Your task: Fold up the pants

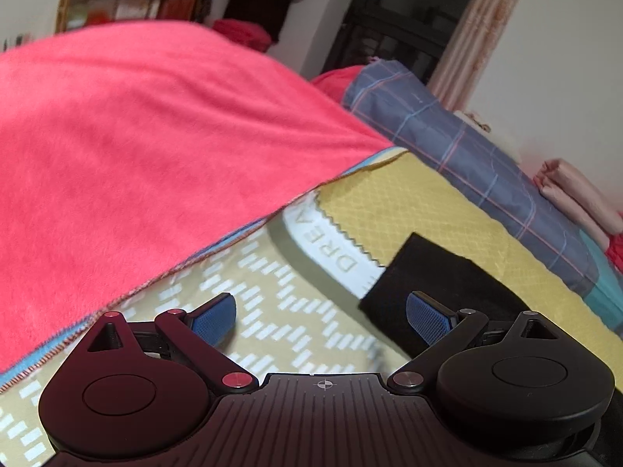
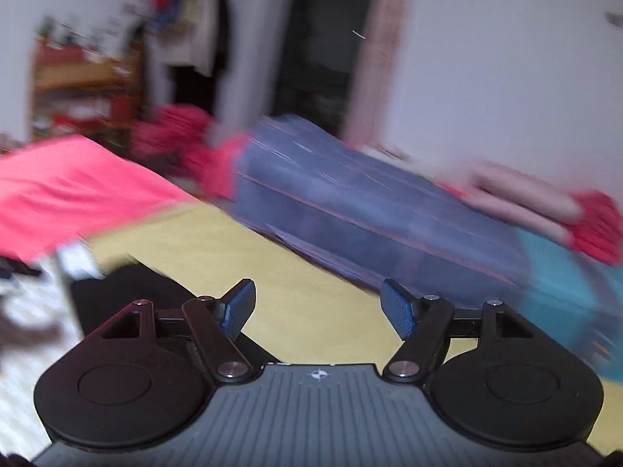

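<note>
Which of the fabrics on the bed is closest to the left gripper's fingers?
The black pants, lying right at the left gripper's right fingertip; the pink blanket and plaid roll lie farther off.

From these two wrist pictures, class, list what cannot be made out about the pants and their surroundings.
- Black pants, left wrist view: near part hidden behind the left gripper; fold state unknown.
- Pants, right wrist view: blurred, partly behind the right gripper.
- Shelf contents: blurred.
- White label: lettering partly covered by pants.

Pants (image 1: 436, 292) lie on the bedspread (image 1: 409, 214), blanket (image 1: 136, 148) left, bolster (image 1: 467, 155) behind.
</note>
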`<action>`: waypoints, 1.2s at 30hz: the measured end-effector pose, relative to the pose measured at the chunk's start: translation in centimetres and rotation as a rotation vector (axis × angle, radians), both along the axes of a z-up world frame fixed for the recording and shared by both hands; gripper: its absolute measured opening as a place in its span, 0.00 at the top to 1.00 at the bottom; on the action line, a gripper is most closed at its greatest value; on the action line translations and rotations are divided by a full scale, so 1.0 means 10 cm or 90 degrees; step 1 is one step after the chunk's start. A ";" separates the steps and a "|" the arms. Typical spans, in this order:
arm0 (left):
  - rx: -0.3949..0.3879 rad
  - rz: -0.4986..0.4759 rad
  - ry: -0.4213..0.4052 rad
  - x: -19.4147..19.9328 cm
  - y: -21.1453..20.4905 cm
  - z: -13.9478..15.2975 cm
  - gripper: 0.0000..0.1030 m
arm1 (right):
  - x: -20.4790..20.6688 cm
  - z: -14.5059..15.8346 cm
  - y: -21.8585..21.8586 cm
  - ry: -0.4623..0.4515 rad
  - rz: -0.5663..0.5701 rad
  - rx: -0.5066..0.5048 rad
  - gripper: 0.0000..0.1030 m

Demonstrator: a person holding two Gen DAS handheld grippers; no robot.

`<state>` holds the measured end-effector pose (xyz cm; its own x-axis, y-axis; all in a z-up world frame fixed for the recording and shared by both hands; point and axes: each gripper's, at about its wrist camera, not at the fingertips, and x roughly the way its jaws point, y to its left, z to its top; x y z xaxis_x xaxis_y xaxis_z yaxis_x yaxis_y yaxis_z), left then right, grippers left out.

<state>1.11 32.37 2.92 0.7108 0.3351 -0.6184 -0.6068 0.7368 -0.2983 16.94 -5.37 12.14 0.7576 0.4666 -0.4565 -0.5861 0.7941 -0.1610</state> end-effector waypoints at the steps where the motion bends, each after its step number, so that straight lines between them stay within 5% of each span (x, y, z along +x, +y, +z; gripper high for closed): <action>1: 0.017 -0.016 -0.003 0.02 -0.07 0.08 0.00 | 0.02 -0.07 -0.15 0.015 -0.020 -0.013 0.27; 4: 0.054 -0.086 0.004 0.20 -0.30 0.29 0.00 | 0.06 -0.40 -0.38 0.064 -0.031 -0.031 0.28; 9: 0.065 -0.142 0.024 0.80 -0.57 0.36 0.00 | 0.25 -0.85 -0.13 0.126 -0.008 -0.027 0.31; 13: -0.010 -0.131 0.038 1.22 -0.58 -0.01 0.00 | 0.41 -1.07 0.25 0.163 0.010 0.004 0.31; 15: -0.008 -0.121 0.044 1.28 -0.59 -0.30 0.00 | 0.43 -1.23 0.43 0.192 0.039 -0.020 0.34; 16: 0.025 -0.126 0.051 1.28 -0.62 -0.38 0.00 | 0.42 -1.33 0.53 0.197 0.046 -0.047 0.58; 18: 0.066 -0.143 0.051 1.27 -0.68 -0.34 0.00 | 0.38 -1.45 0.64 0.166 0.061 -0.079 0.88; 19: 0.070 -0.145 0.033 1.23 -0.69 -0.31 0.00 | 0.35 -1.40 0.64 0.139 0.057 -0.076 0.91; 24: 0.063 -0.147 0.034 1.26 -0.65 -0.34 0.00 | 0.40 -1.12 0.45 0.069 0.008 0.070 0.87; 27: 0.102 -0.142 0.070 1.34 -0.73 -0.37 0.00 | 0.57 -1.44 0.70 0.142 -0.006 -0.059 0.79; 28: 0.114 -0.144 0.076 1.35 -0.76 -0.38 0.00 | 0.51 -1.44 0.70 0.119 -0.005 -0.061 0.71; 31: 0.115 -0.141 0.077 1.35 -0.75 -0.38 0.00 | 0.31 -1.26 0.51 0.082 0.002 -0.009 0.29; 36: 0.114 -0.135 0.078 1.36 -0.75 -0.38 0.00 | 0.24 -1.14 -0.21 0.106 -0.062 0.009 0.29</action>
<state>14.73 24.91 -0.84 0.7000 0.2981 -0.6489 -0.4568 0.8854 -0.0861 19.32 -7.45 0.77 0.7142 0.4012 -0.5735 -0.5235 0.8501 -0.0572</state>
